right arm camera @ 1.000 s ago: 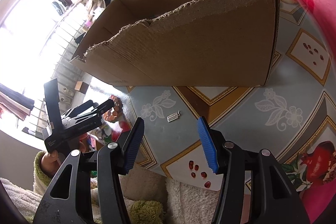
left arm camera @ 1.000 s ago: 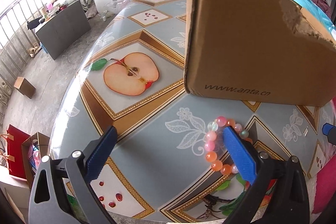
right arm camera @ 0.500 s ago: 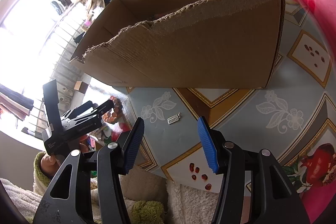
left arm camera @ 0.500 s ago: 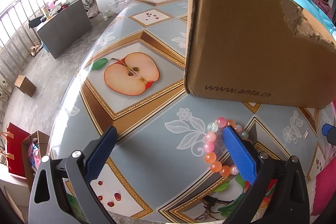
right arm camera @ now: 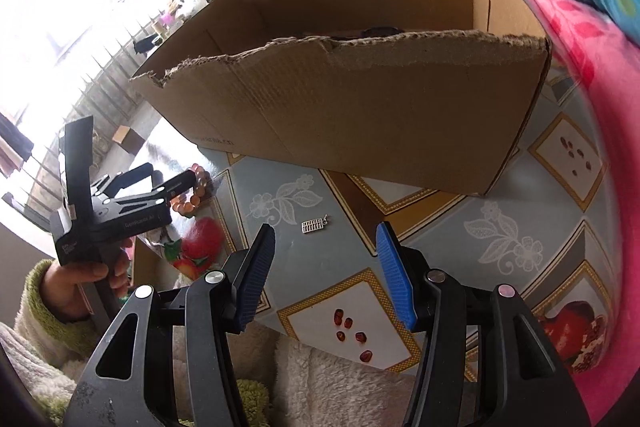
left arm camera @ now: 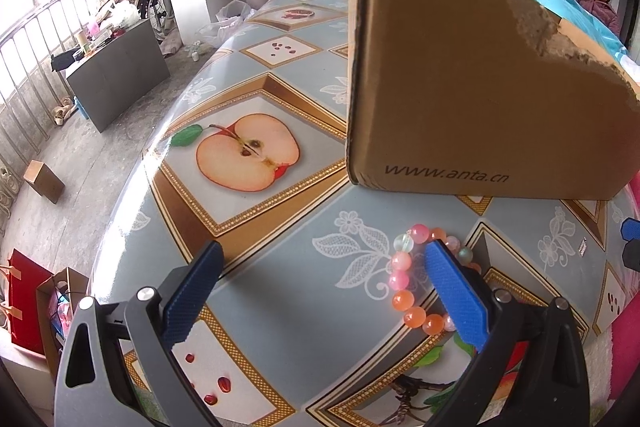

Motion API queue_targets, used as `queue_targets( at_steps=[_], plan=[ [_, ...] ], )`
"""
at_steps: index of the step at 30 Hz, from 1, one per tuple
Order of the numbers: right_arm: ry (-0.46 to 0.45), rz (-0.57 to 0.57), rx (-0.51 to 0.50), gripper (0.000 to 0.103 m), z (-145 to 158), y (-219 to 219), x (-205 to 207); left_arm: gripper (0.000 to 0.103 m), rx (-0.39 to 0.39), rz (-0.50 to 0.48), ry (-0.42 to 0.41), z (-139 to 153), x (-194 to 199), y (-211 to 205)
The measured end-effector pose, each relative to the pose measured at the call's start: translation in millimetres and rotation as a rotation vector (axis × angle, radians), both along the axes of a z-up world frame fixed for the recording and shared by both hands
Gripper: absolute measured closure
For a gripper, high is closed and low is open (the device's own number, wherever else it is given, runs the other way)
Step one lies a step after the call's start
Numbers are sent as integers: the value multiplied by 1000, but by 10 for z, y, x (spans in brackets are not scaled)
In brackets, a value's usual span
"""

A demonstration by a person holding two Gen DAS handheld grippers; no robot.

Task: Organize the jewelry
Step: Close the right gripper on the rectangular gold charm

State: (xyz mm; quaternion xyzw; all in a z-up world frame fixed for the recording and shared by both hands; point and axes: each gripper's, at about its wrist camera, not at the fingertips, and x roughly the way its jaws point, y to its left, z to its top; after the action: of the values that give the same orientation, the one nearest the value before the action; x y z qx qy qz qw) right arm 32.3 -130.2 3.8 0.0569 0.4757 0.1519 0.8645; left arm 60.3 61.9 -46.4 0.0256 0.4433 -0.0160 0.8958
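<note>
A pink and orange bead bracelet (left arm camera: pixel 404 277) lies on the fruit-patterned tablecloth, partly under the right finger of my left gripper (left arm camera: pixel 320 267), which is open and empty just above the table. The bracelet also shows in the right wrist view (right arm camera: pixel 192 195) beside the left gripper's tips. A small silver abacus charm (right arm camera: pixel 315 225) lies on the cloth just ahead of my right gripper (right arm camera: pixel 326 243), which is open and empty; the charm also shows in the left wrist view (left arm camera: pixel 583 247). An open cardboard box (right arm camera: pixel 360 95) stands behind both items and also shows in the left wrist view (left arm camera: pixel 480 87).
The table's left edge (left arm camera: pixel 132 187) drops to the floor, where a grey cabinet (left arm camera: pixel 116 79) stands. A pink blanket (right arm camera: pixel 592 39) lies right of the box. A person (left arm camera: pixel 596 1) sits at the far right. My fleece sleeve (right arm camera: pixel 40 327) is at the front edge.
My right gripper has risen and tilted, so the box's inside and the charm now show closer to centre. My left gripper has barely moved.
</note>
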Motion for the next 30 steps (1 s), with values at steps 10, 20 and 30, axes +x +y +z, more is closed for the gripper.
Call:
queue_targets(
  at_steps=[10,20,30],
  plan=[
    [-65,99,-133,74,-162,281,29,4,-5,0,-7,-3,-11,8],
    [-83,140,-203,85,-279,332,76,4,-8,-3,-11,-14,-7,21],
    [-81,203,-245,90,-298,481,132,4,-8,-1,-15,-11,-1,17]
  ],
)
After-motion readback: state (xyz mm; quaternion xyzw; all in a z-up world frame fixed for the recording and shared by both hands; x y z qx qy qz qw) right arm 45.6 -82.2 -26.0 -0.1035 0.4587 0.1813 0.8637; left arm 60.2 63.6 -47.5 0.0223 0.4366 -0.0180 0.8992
